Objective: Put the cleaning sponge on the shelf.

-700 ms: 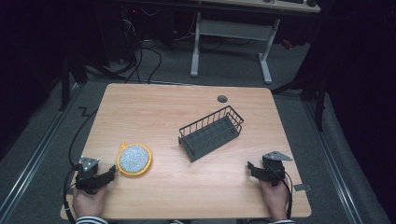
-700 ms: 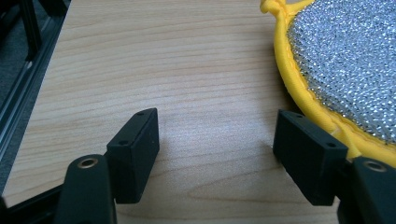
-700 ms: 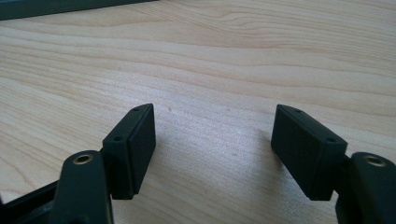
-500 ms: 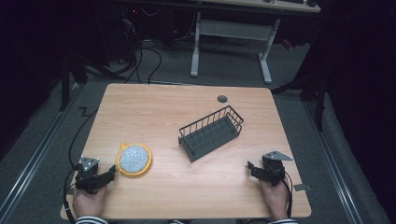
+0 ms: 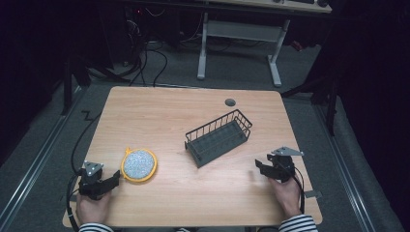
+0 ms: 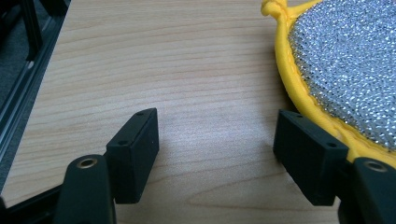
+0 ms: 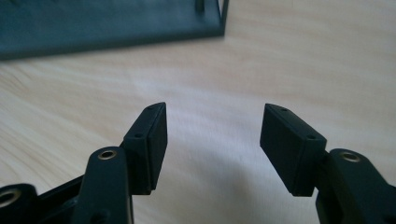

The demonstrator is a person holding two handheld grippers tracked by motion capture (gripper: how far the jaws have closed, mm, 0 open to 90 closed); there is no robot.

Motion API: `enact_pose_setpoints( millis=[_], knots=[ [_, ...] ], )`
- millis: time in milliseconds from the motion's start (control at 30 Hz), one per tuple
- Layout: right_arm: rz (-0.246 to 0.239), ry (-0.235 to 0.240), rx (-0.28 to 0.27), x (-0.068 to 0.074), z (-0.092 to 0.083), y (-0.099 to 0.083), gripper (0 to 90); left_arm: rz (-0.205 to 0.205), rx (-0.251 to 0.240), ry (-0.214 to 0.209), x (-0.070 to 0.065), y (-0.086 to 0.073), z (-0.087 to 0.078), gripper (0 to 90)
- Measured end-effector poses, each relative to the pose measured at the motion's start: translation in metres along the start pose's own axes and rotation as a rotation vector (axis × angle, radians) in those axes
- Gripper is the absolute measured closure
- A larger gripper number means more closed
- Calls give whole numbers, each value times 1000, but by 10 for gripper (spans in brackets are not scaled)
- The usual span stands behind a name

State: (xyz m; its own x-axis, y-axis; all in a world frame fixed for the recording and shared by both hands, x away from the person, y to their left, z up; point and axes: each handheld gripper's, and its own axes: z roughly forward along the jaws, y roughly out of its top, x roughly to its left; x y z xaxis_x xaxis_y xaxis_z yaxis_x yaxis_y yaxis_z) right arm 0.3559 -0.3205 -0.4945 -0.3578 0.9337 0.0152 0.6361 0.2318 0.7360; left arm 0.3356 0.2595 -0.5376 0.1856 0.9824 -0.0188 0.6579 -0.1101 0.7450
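Resting at the near edge of the wooden table (image 5: 193, 116), about 7 o'clock from its middle, the left gripper (image 5: 115, 177) sits in the person's left hand (image 5: 89, 209) with its jaws spread wide and nothing between them; in the left gripper view (image 6: 215, 140) bare wood grain fills the gap. Just beside it, at roughly 1 o'clock from the jaws, lies the round scouring pad (image 5: 139, 165): a flat disc of glittering silver mesh edged by a thick yellow fabric rim, with a small yellow knot or loop at its far-left side. The left gripper view shows the pad (image 6: 345, 65) close up, its woven metallic threads and stitched rim plain to see, and its edge just beside one jaw, though contact cannot be told there. Across the table at about 5 o'clock, the right gripper (image 5: 258, 167), grey plate on top, is held in the right hand (image 5: 286, 193), jaws likewise released and empty. Farther off, near the table's centre, stands a dark wire basket (image 5: 218, 137) set at an angle; the right gripper view (image 7: 213, 140) catches only its solid dark base (image 7: 107, 23), blurred, beyond the jaws. At the far edge, near 1 o'clock, sits a small dark round grommet (image 5: 230, 102). Striped sleeves (image 5: 300, 223) show at the bottom of the high view.
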Motion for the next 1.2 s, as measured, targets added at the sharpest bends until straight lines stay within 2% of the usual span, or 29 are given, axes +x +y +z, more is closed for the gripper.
enact_pose_setpoints(
  millis=[67,100,133,200,233,333,367,433,500,600,633,667,700,800,933,1033,1100,1200],
  knots=[
    [-3,17,-14,0,-3,13,416,0,0,0,0,0,0,316],
    [-3,17,-14,0,-3,13,416,0,0,0,0,0,0,316],
    [-4,30,-35,0,-5,27,418,0,0,0,0,0,0,316],
    [-7,34,-44,0,-6,33,419,0,0,0,0,0,0,316],
    [-20,42,-66,-1,-7,46,422,0,0,1,0,0,0,316],
    [-33,55,-68,-1,-5,64,423,-1,1,2,-1,0,0,315],
    [-33,55,-68,-1,-5,64,423,-1,1,2,-1,0,0,315],
    [-35,48,-73,-3,1,81,425,0,1,2,-1,1,1,315],
    [-34,38,-75,-5,4,90,430,-1,1,2,-1,1,1,314],
    [-27,32,-67,-7,10,99,436,0,2,1,-1,1,1,314],
    [-27,24,-58,-9,16,109,447,1,1,2,-1,1,1,313],
    [-27,24,-58,-9,16,109,447,1,1,1,-1,1,1,313],
    [-24,27,-51,-10,21,117,453,1,2,1,-1,1,1,312],
    [-26,24,-43,-11,26,124,461,2,1,0,-1,1,1,313],
    [-31,28,-2,-11,46,139,492,5,2,-3,-2,1,1,311],
    [-26,36,6,-11,54,143,519,7,2,-4,-2,1,1,310],
    [-21,43,33,-12,63,146,539,7,2,-5,-2,1,1,310],
    [-10,24,54,-12,73,149,583,6,1,-6,-2,1,1,323]
  ],
)
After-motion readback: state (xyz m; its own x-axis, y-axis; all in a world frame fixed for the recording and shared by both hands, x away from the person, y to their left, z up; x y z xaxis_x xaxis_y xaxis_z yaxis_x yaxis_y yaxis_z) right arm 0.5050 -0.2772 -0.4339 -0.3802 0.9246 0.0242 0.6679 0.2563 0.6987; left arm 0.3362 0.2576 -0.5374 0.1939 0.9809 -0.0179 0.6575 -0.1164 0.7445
